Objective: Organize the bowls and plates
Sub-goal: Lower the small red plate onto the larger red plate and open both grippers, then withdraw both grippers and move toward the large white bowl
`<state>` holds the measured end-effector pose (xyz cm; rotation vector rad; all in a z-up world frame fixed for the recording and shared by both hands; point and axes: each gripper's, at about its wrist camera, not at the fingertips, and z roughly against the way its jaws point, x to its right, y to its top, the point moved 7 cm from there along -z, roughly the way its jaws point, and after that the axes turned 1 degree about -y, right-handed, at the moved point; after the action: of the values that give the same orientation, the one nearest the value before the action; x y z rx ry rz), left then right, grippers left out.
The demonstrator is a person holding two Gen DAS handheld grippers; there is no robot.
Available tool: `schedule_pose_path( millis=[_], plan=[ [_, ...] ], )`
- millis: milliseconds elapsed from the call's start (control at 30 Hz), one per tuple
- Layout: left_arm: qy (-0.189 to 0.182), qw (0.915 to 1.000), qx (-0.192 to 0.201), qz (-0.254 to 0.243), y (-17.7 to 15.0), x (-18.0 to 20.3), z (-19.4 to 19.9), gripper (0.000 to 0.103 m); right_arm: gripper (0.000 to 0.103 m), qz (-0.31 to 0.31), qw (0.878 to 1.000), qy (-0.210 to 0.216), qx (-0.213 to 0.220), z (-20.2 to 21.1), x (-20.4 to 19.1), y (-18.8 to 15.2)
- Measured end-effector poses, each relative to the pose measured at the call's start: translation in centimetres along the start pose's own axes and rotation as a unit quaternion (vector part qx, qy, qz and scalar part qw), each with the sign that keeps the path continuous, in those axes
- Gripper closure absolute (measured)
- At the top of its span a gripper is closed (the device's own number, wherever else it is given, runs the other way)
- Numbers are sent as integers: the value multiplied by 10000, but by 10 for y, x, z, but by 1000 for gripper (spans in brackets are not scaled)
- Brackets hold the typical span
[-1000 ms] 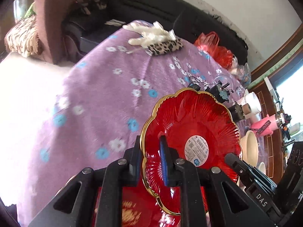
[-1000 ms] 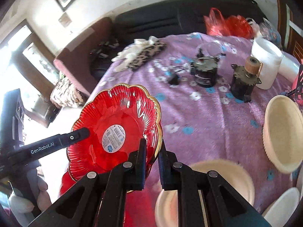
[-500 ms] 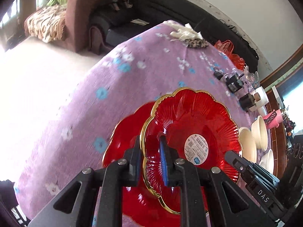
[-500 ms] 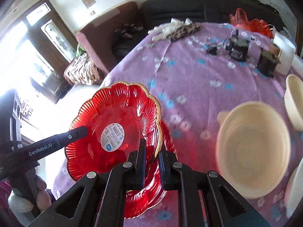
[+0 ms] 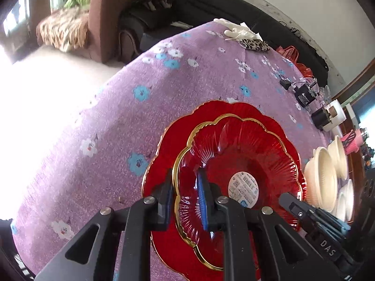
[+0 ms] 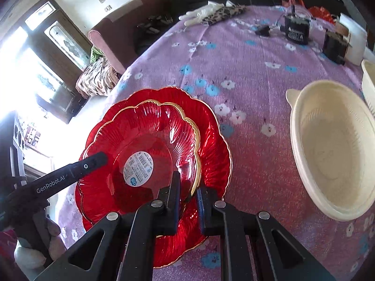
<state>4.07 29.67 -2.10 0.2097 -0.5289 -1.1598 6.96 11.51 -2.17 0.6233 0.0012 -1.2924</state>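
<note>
The purple flowered surface carries a large red plate. Nested on that plate sits the smaller gold-rimmed red bowl; a cream bowl lies to the plate's right. The left claw and right claw each pinch the red bowl's rim on opposite sides.

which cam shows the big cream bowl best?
Right wrist. The cream bowl sits nearly whole on the purple cloth, with its inside, rim and a small tab handle visible. In the left wrist view the same bowl is squeezed at the right edge, seen edge-on and blurred among other cream bowls.
</note>
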Motion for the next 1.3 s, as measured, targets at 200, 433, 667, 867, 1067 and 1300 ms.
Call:
schedule_pose_path(
  millis=[200,433,667,867,1067,1300],
  plan=[
    [-12,9995,195,-242,0,3,1,78,89,41,9999,-76,133,-1,0,0],
    [-23,9987,279,-420,-1,2,4,78,85,92,9994,-191,283,1,-2,-3],
    [-210,9977,422,-479,-3,4,14,70,56,461,9972,-476,357,2,-22,-10],
    [-584,9956,670,-284,-3,-2,43,45,52,887,9898,-966,556,0,-32,-16],
    [-496,9938,977,-198,1,-7,66,35,51,990,9852,-1190,740,6,-35,-18],
    [-555,9907,1230,-172,-3,-4,93,34,51,912,9823,-1191,1124,30,-30,-15]
  ],
)
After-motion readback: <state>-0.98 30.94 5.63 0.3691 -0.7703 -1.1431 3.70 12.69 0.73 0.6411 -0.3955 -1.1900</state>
